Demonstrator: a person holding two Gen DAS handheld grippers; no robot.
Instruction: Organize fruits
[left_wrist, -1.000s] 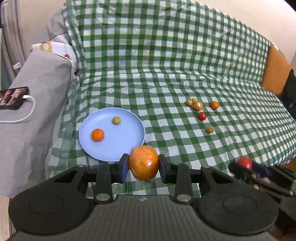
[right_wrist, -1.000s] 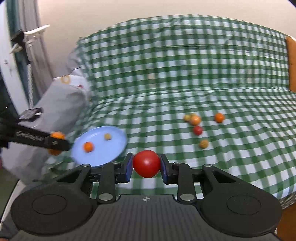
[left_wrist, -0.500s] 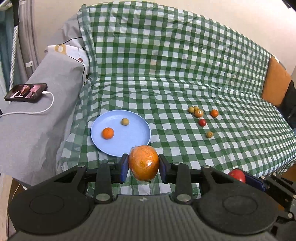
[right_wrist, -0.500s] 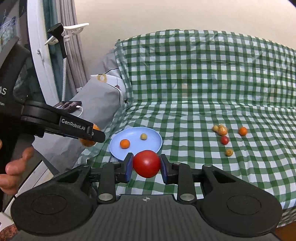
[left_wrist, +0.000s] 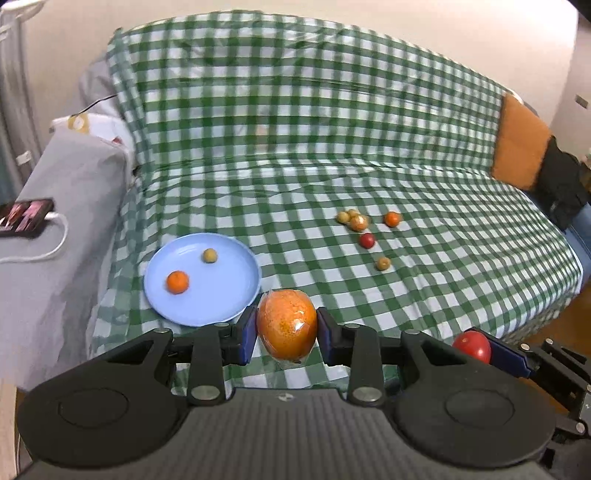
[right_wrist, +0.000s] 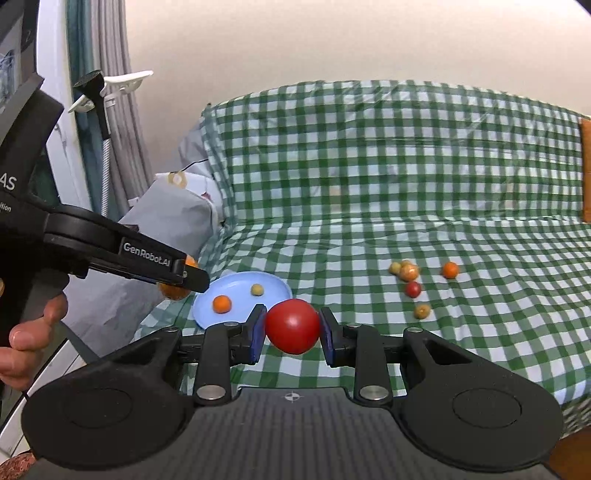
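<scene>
wall (right_wrist: 332, 44): cream | sofa (left_wrist: 332, 147): green-checked cover | curtain (right_wrist: 114, 140): grey

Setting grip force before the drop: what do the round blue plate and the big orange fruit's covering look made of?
Round blue plate: probably plastic or melamine, a flat uniform pale blue with a soft satin sheen and thin raised rim. Big orange fruit, clamped in the left gripper: its speckled peel appears sealed in clear film, given the glossy wrinkles and a crimped edge below it.
</scene>
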